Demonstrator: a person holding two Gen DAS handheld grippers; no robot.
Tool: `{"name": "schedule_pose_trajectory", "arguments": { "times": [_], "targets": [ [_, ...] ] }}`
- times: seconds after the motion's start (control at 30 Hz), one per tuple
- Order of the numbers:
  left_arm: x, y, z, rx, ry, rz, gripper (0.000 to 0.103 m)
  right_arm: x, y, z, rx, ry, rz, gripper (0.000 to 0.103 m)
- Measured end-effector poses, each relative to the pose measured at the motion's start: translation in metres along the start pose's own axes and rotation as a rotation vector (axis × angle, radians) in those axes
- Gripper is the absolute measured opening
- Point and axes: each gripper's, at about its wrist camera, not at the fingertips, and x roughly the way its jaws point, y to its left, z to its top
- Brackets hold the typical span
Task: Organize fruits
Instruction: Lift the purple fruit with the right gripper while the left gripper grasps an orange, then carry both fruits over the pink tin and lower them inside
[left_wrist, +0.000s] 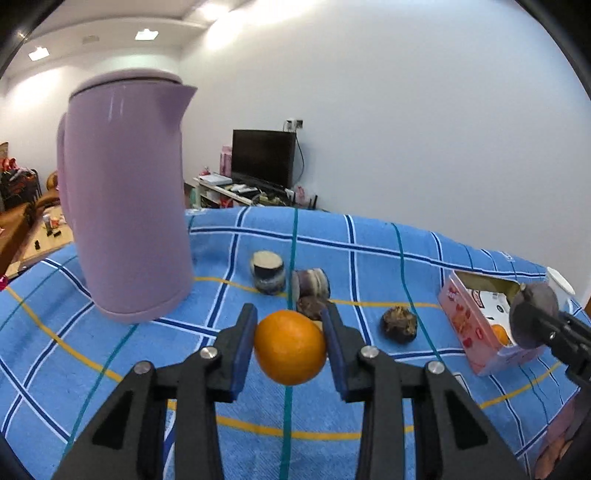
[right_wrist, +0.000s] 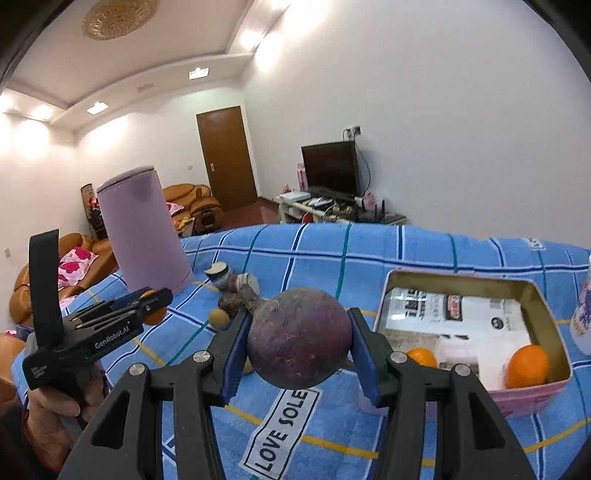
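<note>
We carry two fruits toward a pink box on a blue checked cloth.

Our left gripper (left_wrist: 290, 345) has its fingers closed against the sides of an orange (left_wrist: 290, 347), lifted just off the cloth (left_wrist: 258, 413). Our right gripper (right_wrist: 297, 347) clamps a round purple fruit (right_wrist: 299, 338) the same way. We judge this the carrying step: each fruit needs moving over the pink box (right_wrist: 550, 306), then releasing. In the right view the box sits at three o'clock from the purple fruit; it holds two oranges (right_wrist: 526, 365) on printed paper lining. The right gripper is nearer, so it likely goes first. At eleven o'clock stands a lilac jug (right_wrist: 142, 232), with small dark fruits (left_wrist: 399, 325) loose between jug and box.
</note>
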Motion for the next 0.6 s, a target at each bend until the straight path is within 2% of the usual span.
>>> {"name": "schedule_pose_trajectory", "arguments": {
  "times": [0.2,0.33,0.6],
  "targets": [
    [-0.004,-0.003,0.000,-0.006,-0.038,0.100,0.038,0.002,-0.003,0.001,-0.020,-0.011,-0.034,0.053],
    [-0.001,-0.005,-0.001,-0.023,-0.023,0.160,0.038,0.005,-0.007,0.001,-0.020,-0.002,-0.052,0.053],
    [0.000,-0.026,-0.007,0.012,0.007,0.213,0.038,0.000,-0.018,0.005,-0.010,-0.023,-0.077,0.053]
  ]
}}
